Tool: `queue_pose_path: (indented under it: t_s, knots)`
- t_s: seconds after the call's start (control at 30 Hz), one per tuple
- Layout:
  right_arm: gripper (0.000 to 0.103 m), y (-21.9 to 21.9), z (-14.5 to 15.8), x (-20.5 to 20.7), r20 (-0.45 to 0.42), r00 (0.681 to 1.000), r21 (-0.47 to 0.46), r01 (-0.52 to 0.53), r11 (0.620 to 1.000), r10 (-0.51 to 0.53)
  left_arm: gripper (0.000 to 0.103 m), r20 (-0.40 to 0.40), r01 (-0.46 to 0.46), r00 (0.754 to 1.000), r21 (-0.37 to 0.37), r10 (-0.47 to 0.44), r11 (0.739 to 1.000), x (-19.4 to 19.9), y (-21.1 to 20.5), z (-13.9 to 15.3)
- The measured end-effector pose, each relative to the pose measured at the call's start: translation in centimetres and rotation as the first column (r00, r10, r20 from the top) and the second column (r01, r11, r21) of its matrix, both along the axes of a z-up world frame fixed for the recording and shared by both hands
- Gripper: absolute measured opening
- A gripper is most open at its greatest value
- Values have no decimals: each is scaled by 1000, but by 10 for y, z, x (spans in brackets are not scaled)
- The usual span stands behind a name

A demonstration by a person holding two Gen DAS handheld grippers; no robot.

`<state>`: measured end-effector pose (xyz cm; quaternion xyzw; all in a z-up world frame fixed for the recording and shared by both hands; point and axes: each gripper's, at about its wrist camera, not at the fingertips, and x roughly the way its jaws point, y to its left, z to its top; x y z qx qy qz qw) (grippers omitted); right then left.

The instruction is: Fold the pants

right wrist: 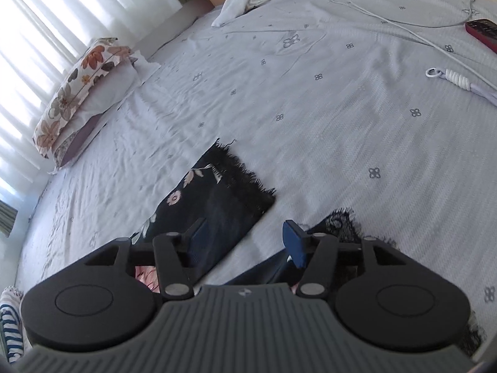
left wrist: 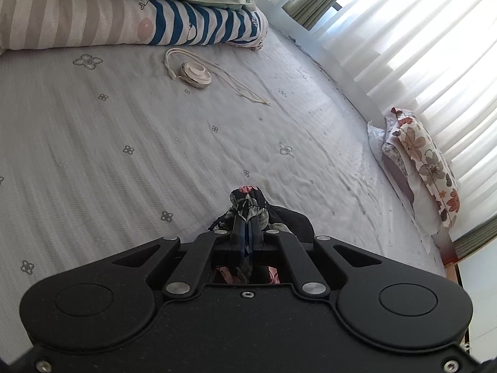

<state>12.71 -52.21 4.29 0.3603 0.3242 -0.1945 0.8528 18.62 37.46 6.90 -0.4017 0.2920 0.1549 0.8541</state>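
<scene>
Black floral pants (right wrist: pixel 214 195) partly hidden beneath both tools' bodies.

No readable text, label, brand or number shows in either view.

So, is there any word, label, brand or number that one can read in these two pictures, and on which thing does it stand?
None can be read.
Right gripper: a small pale mark on its grey body, too small to read.
Red phone at the bed's edge: dark blurred screen, nothing legible.
Bed sheet, pillows and pants: only flower patterns, no text.
</scene>
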Motion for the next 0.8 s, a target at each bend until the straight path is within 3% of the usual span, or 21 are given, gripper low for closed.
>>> queue_pose_path:
  t_s: [0.2,0.37,0.47,0.57,0.73,0.8]
  knots:
    - [70,5,-23,39,-20,999,-53,-33,998,32,3,-30,-11,999,19,11,1000,10,-7,-9]
    - [72,-3,-40,42,-1,997,-210,80,974,-82,3,-56,-27,998,22,28,999,18,-7,-19]
    - [78,-13,-45,43,49,998,-142,37,989,-31,3,-67,-37,997,16,38,999,23,-7,-26]
    - [78,-14,-45,46,90,992,-53,-87,995,92,3,-77,-35,996,19,37,999,27,-10,-30]
    - [78,-14,-54,49,155,959,138,-260,956,239,3,-91,-33,995,29,35,999,32,-13,-34]
    - [78,-9,-53,52,143,954,123,-282,951,264,3,-93,-36,995,30,39,999,34,-14,-35]
